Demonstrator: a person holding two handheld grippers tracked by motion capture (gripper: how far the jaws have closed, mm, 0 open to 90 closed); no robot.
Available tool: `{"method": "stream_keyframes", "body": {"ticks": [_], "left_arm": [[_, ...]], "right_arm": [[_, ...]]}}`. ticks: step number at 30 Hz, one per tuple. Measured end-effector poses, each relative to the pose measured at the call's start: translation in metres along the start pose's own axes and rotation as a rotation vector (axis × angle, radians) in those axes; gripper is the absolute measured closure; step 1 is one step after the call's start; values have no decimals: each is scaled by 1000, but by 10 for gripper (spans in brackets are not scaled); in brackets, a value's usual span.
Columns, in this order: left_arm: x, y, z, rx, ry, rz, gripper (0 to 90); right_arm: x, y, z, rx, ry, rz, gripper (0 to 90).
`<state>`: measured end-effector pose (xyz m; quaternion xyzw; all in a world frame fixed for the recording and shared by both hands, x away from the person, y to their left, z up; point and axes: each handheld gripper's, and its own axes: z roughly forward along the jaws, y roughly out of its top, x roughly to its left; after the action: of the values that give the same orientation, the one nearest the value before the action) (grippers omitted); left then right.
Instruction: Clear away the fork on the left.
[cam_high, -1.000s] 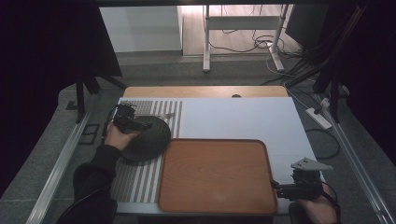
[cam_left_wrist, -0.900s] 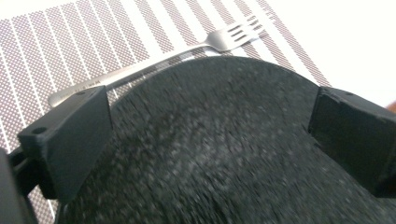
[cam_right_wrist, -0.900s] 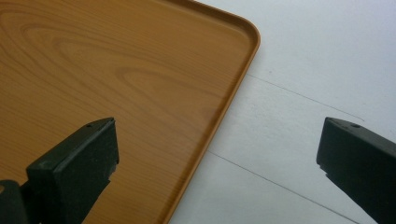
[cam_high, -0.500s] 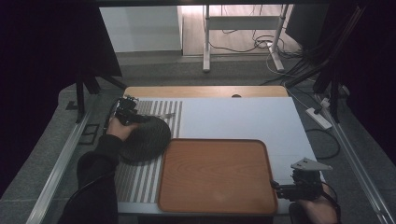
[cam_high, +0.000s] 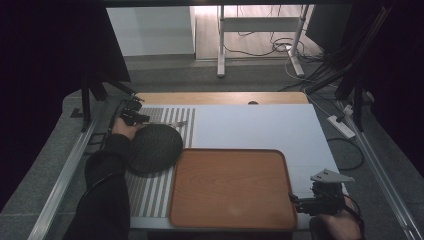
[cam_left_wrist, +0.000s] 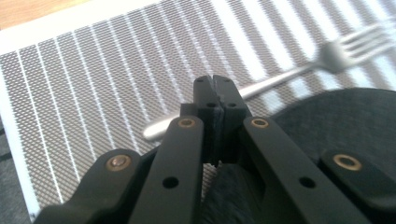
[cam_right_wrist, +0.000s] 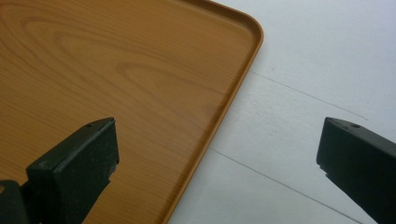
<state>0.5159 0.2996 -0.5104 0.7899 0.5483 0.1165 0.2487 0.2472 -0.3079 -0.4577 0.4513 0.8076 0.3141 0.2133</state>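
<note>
A silver fork (cam_high: 172, 123) (cam_left_wrist: 289, 74) lies on the striped placemat (cam_high: 150, 197) (cam_left_wrist: 93, 84), just beyond a dark round mat (cam_high: 152, 147) (cam_left_wrist: 345, 121). My left gripper (cam_high: 142, 119) (cam_left_wrist: 216, 88) hovers over the fork's handle. Its jaws have just been closing and now stand shut, pads together with nothing between them. A wooden tray (cam_high: 230, 187) (cam_right_wrist: 116, 70) sits bare at the table's front. My right gripper (cam_high: 294, 198) (cam_right_wrist: 217, 140) rests open at the tray's near right corner, holding nothing.
The white tabletop (cam_high: 260, 125) stretches to the right of the placemat and behind the tray. A power strip (cam_high: 341, 126) and cables lie off the table's right edge. Metal rails run along both sides.
The left hand has slid from the dark round mat toward the placemat's far left, over the fork's handle. Its jaws have gone from wide apart to shut. The right hand has not moved.
</note>
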Motion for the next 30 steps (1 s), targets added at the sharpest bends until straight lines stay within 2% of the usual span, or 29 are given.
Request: {"method": "stream_keyframes", "body": {"ticks": [4, 8, 11, 16, 17, 20, 22, 25, 26, 30], "left_arm": [[8, 1, 10, 19, 6, -15, 885], [16, 1, 17, 29, 30, -26, 885], [20, 1, 18, 36, 10, -48, 886], [16, -2, 12, 87, -6, -30, 886], [14, -4, 10, 107, -9, -16, 886], [13, -6, 8, 122, -13, -3, 886], [12, -8, 6, 141, -34, 8, 886], [11, -9, 5, 153, -52, 10, 886], [10, -9, 4, 155, -45, 12, 886], [12, -11, 4, 143, -59, -5, 886]], "right_arm": [[0, 0, 0, 0, 0, -1, 0], [0, 0, 0, 2, 3, 1, 0], [0, -1, 0, 7, 5, 0, 0], [1, -1, -1, 9, 2, -9, 0], [1, -1, -1, 10, 1, -11, 0], [2, -1, -1, 15, -1, -18, 0], [3, -1, 0, 19, -2, -25, 0], [3, -1, 1, 22, 1, -28, 0], [3, -1, 1, 22, 1, -28, 0], [3, 0, 2, 27, 2, -31, 0]]}}
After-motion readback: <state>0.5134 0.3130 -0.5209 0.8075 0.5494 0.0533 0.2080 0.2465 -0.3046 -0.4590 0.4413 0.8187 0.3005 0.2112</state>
